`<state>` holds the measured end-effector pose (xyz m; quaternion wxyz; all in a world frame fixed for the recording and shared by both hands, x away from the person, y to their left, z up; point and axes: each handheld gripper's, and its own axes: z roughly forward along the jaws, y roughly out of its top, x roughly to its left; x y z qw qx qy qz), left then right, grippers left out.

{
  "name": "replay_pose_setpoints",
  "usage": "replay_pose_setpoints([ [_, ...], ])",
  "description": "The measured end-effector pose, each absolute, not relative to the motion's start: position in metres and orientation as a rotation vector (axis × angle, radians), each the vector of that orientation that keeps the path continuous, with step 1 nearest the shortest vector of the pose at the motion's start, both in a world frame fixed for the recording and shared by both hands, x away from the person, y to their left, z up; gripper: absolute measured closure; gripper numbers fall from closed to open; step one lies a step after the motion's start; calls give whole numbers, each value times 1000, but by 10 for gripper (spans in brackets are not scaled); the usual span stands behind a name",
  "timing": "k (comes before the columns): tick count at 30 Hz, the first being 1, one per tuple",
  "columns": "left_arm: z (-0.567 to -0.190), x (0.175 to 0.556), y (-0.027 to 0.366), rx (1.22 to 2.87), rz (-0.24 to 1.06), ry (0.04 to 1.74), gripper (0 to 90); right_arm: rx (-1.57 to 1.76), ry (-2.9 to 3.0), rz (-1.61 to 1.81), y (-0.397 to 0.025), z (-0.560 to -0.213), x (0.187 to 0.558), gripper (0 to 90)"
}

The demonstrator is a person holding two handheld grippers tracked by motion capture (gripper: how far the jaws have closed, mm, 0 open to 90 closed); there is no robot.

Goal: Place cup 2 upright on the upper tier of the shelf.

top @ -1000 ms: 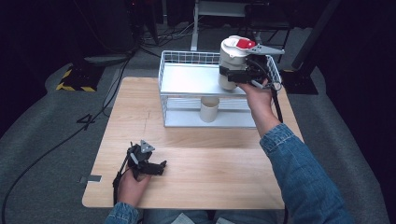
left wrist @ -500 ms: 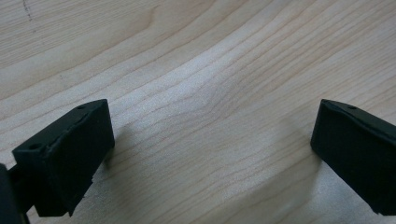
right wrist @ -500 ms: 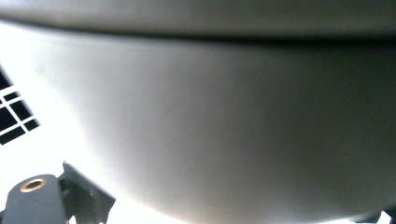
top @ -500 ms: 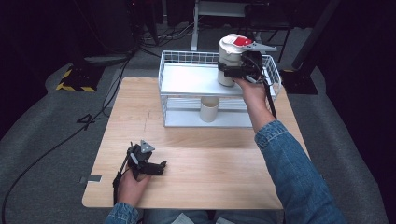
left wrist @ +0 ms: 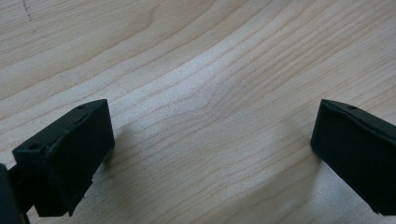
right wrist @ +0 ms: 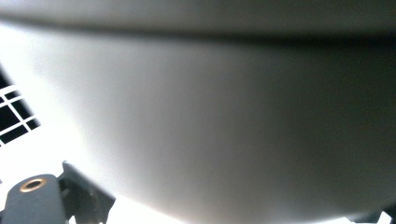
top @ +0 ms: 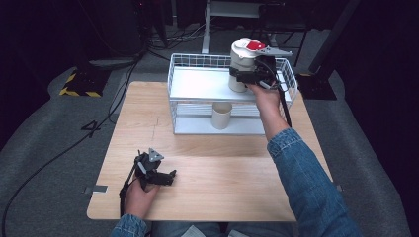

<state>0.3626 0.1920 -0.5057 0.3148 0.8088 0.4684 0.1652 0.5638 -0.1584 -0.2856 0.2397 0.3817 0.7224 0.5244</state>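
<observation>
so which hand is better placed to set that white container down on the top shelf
Right. The right claw is already shut on the white container at the wire rack, over its top shelf. The left claw lies open on the table, near the front edge, well away from the rack.

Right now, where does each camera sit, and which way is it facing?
High view: above the person's side, looking forward and down at the table, wire rack; both forearms show.
Left gripper view: rides the left gripper, facing wood between open jaws.
Right gripper view: rides the right gripper, pressed against the white canister.
Shared: the canister shows from high too.
</observation>
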Motion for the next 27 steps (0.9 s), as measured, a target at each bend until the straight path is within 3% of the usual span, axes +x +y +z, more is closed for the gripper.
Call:
replay_pose_setpoints([
  [22,-506,363,192,2131,436,1235,0,995,2012,1402,-158,-286,561,112],
  [25,-506,362,192,2125,431,1239,0,999,1995,1394,-157,-285,560,3],
  [27,-506,362,192,2126,430,1239,0,989,1976,1392,-159,-283,557,0],
])
